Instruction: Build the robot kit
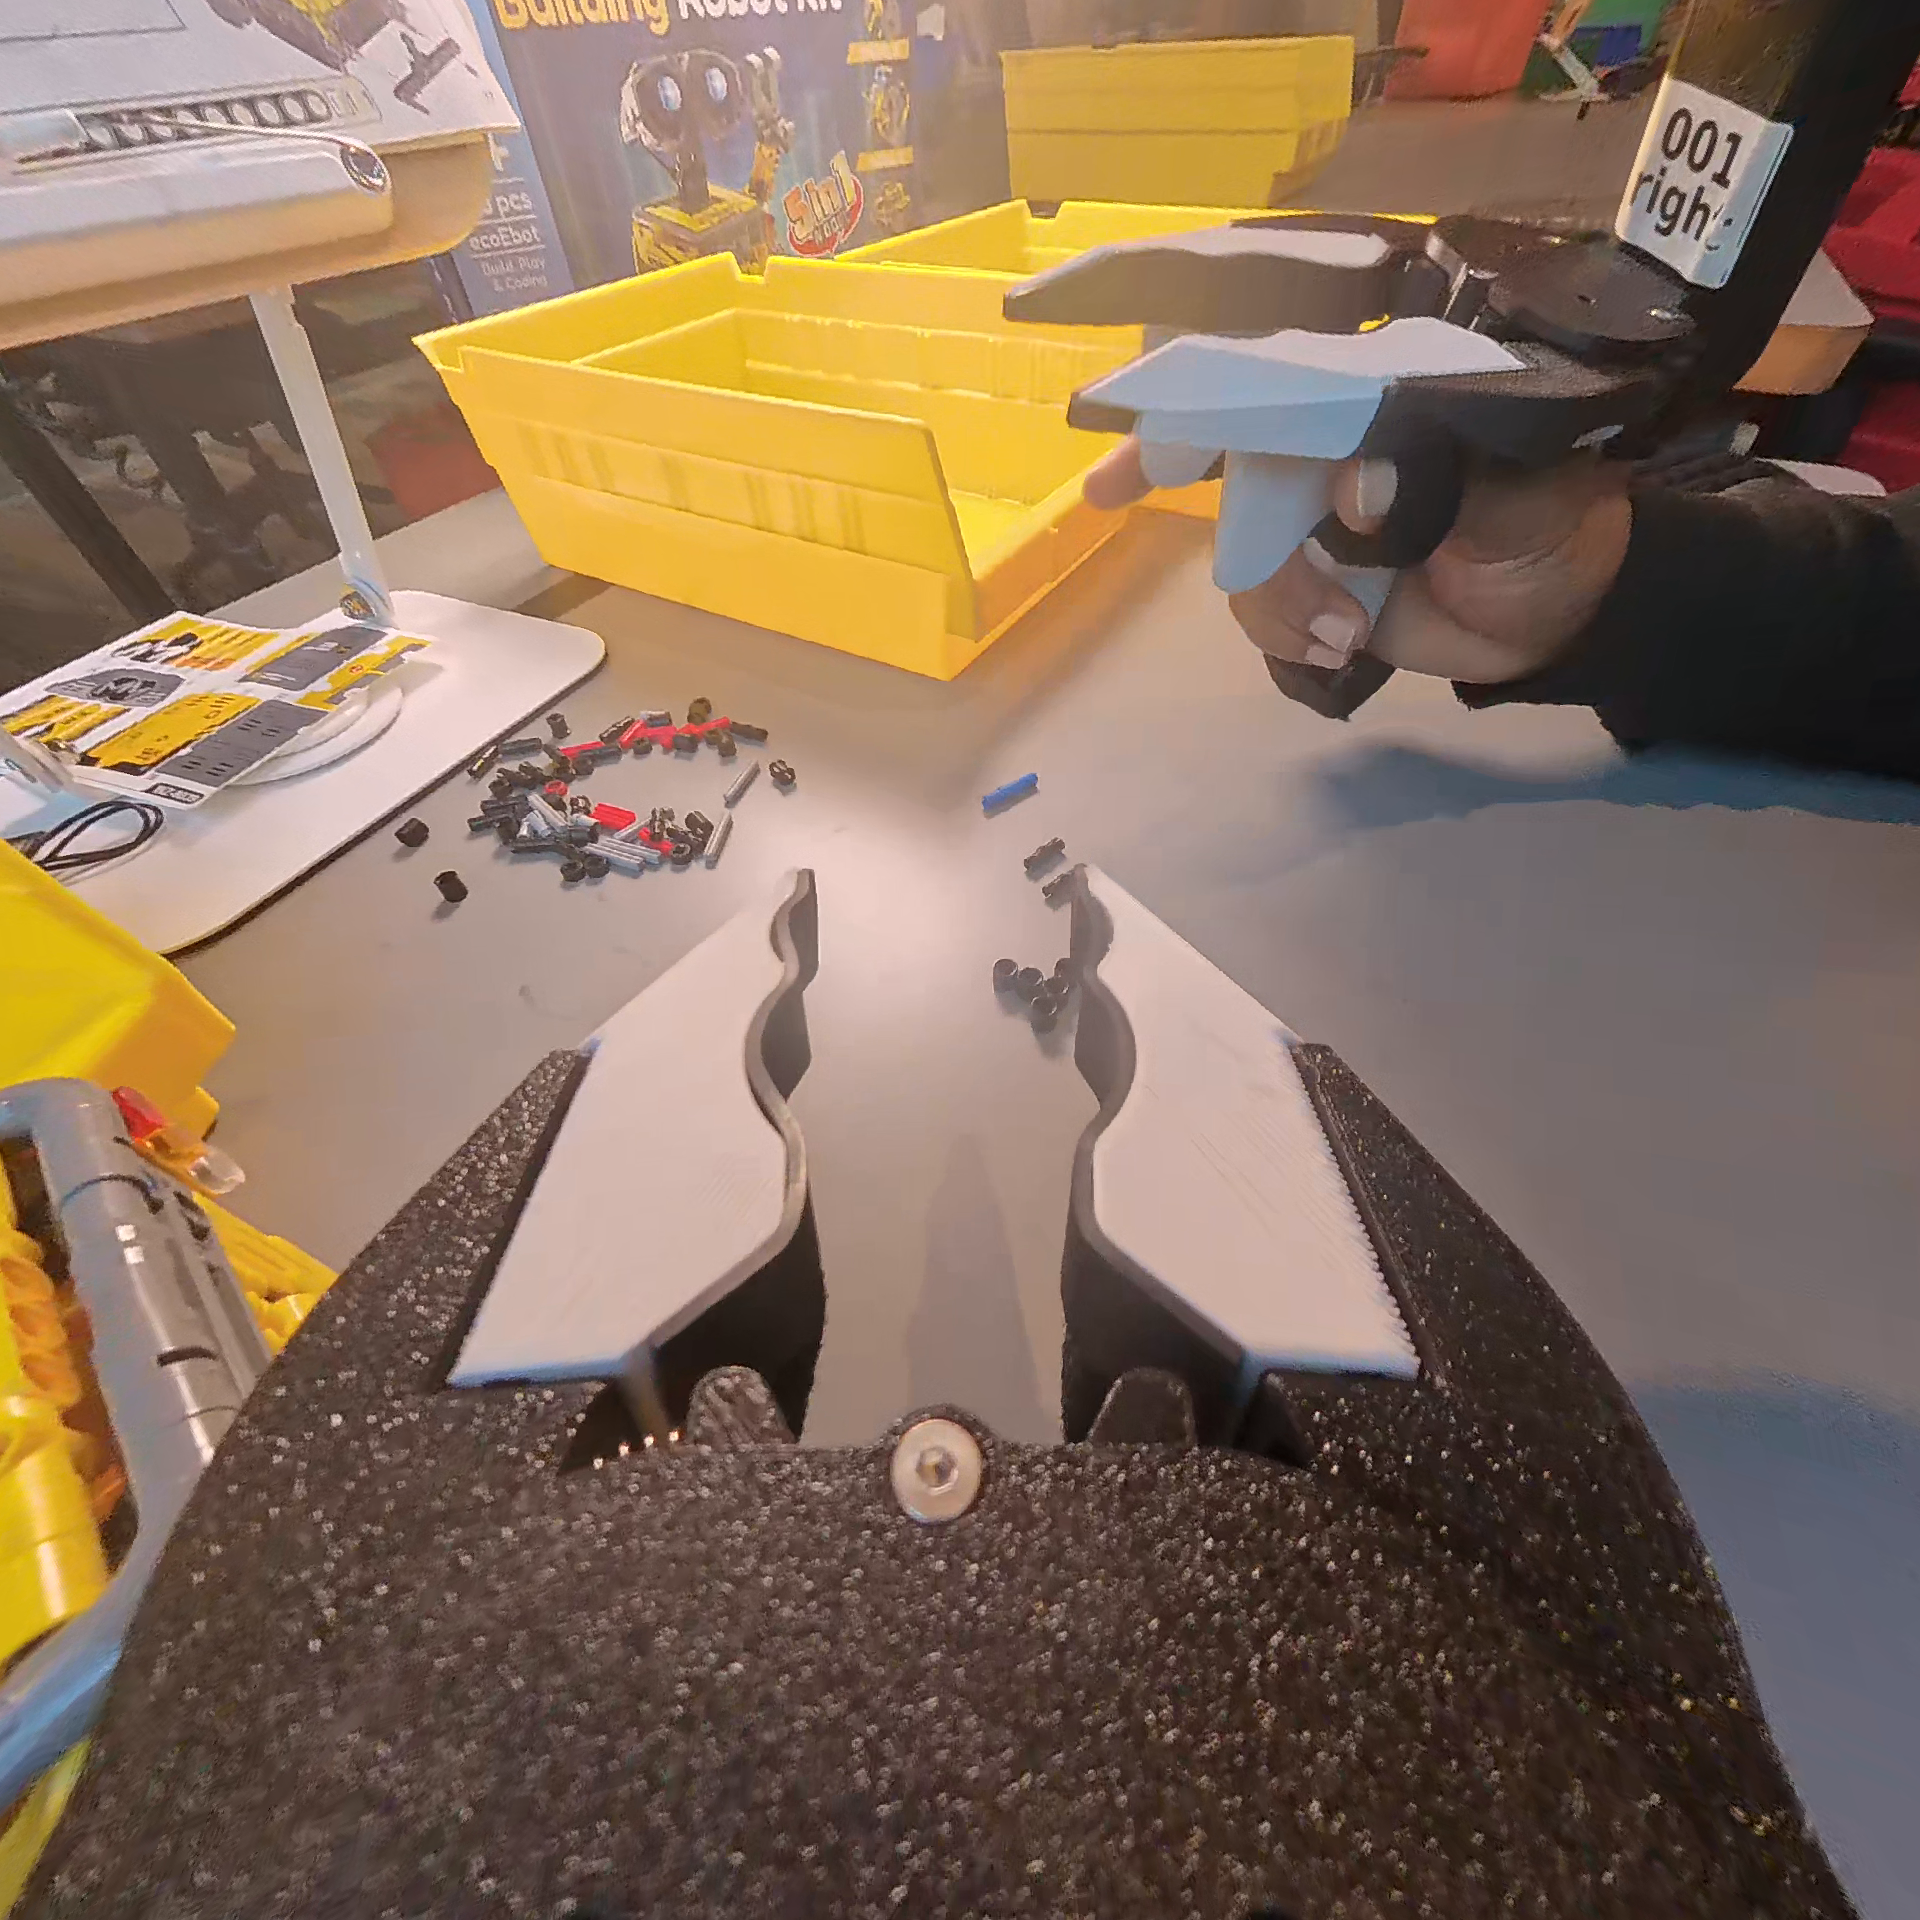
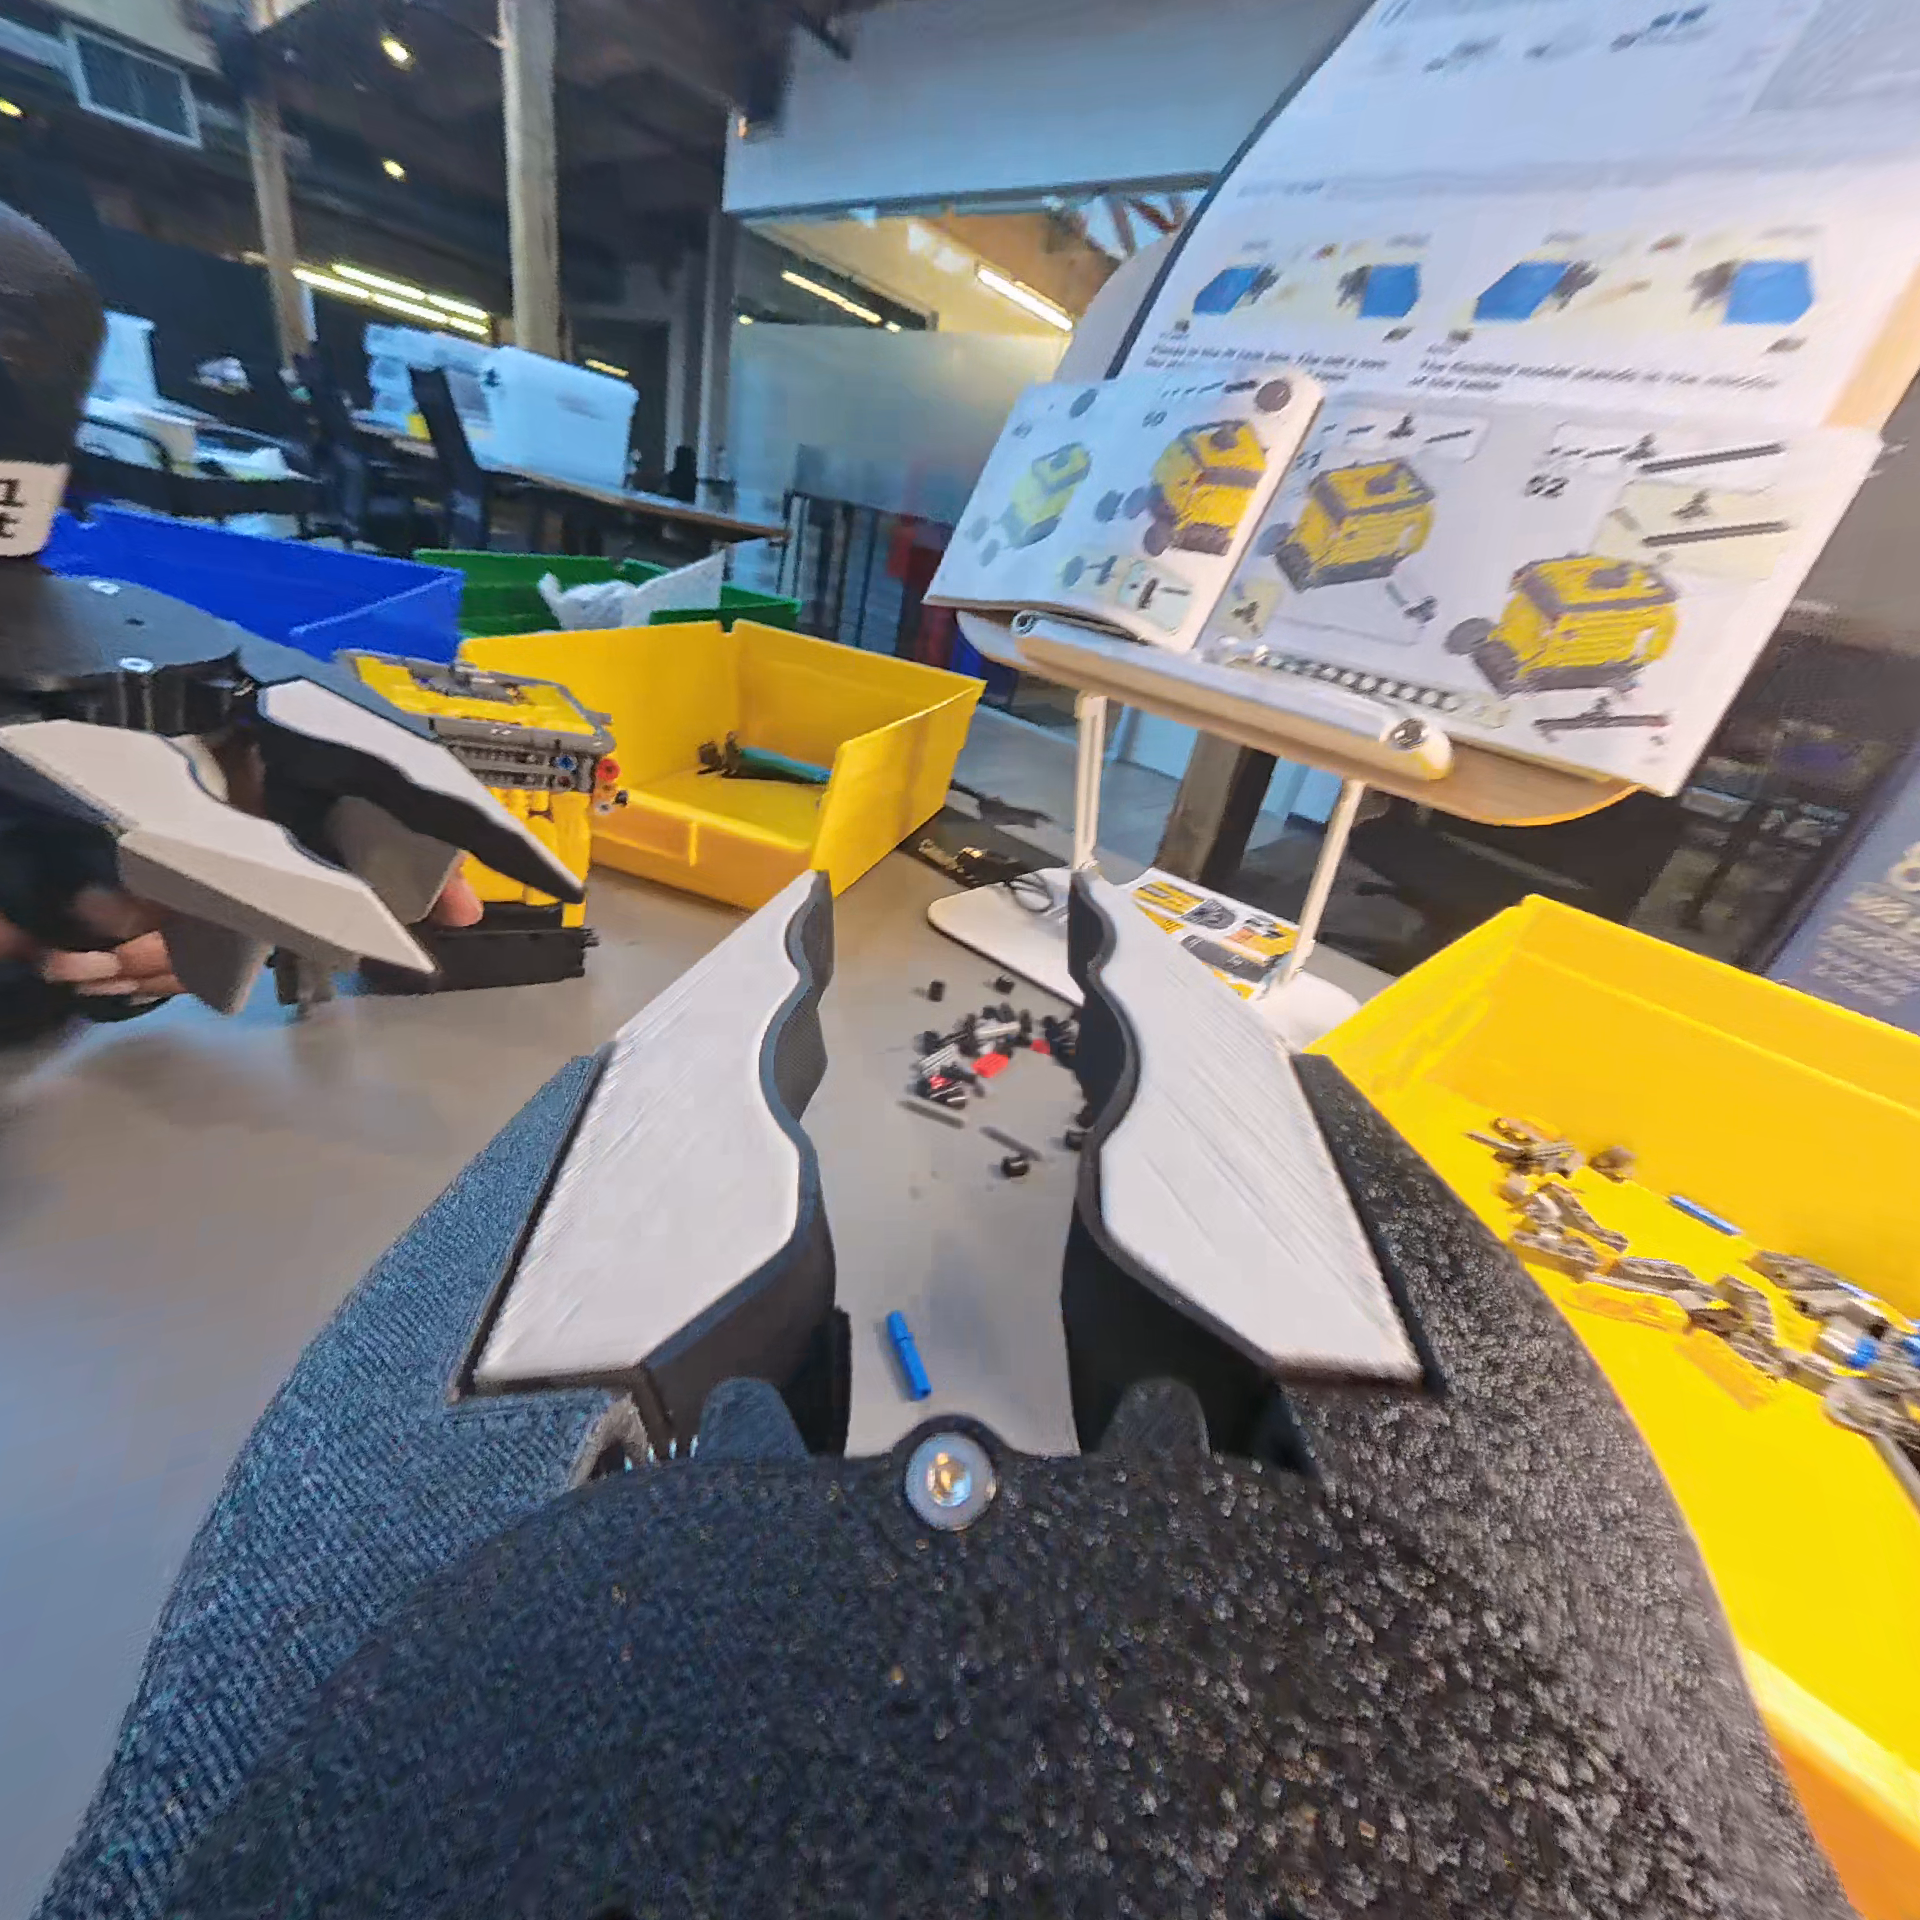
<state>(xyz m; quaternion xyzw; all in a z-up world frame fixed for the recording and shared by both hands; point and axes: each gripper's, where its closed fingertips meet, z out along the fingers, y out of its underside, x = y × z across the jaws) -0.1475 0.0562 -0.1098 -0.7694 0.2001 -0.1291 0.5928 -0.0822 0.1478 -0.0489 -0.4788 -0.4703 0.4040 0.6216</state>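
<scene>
In the left wrist view, one half-built yellow model (image 1: 73, 1382) sits at 8 o'clock, partly cut by the edge. One sticker sheet (image 1: 197, 707) lies at 10 o'clock on the white base (image 1: 416, 727) of the book stand. At 11 o'clock one pile of small pins (image 1: 613, 800), black, grey and red, is spread on the grey counter (image 1: 1351, 1039). Behind it stands a yellow bin (image 1: 790, 488); two more yellow bins show farther back.

The left gripper (image 1: 943, 888) hovers low over the counter with its jaws released and nothing between them. One blue pin (image 1: 1010, 792) lies alone at 12 o'clock, just beyond the tips. Two black pins lie near the right tip, and a small cluster of black rings (image 1: 1039, 985) lies beside the right finger. At 2 o'clock the right gripper (image 1: 1049, 348) is held in the air by a hand (image 1: 1455, 582) in a dark sleeve, pointing to the left, its jaws apart and empty.

In the right wrist view, the left gripper (image 2: 509, 925) shows at 9 o'clock, in front of the yellow model (image 2: 520, 748). Three yellow bins are in view here; the nearest one (image 2: 1621, 997), at 3 o'clock, holds many grey pieces. The right gripper (image 2: 948, 883) is above the counter, jaws released, with the blue pin (image 2: 907, 1354) lying below between its fingers, near their base. The open instruction booklet (image 2: 1455, 488) rests on the stand at 1 o'clock.
</scene>
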